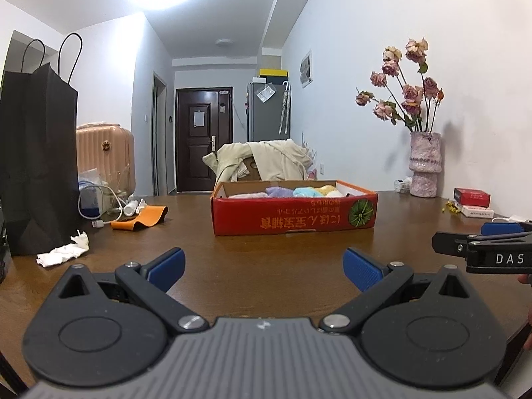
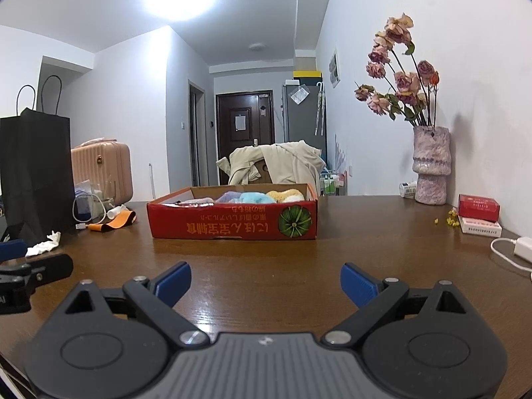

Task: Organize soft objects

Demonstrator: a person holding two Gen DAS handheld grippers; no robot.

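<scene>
- Hovering low over the wooden table [image 1: 266, 286], the left gripper [image 1: 264, 267] and right gripper [image 2: 266, 281] both stand spread wide and empty.
- Well ahead of both sits the red cardboard box [image 2: 232, 221], with the soft pastel pieces [image 2: 246, 197] already inside it.
- Left of the box lie crumpled white tissues [image 1: 63, 249].
- Judging by this, approach level, clear the box's near wall, then pinch one piece only.
</scene>
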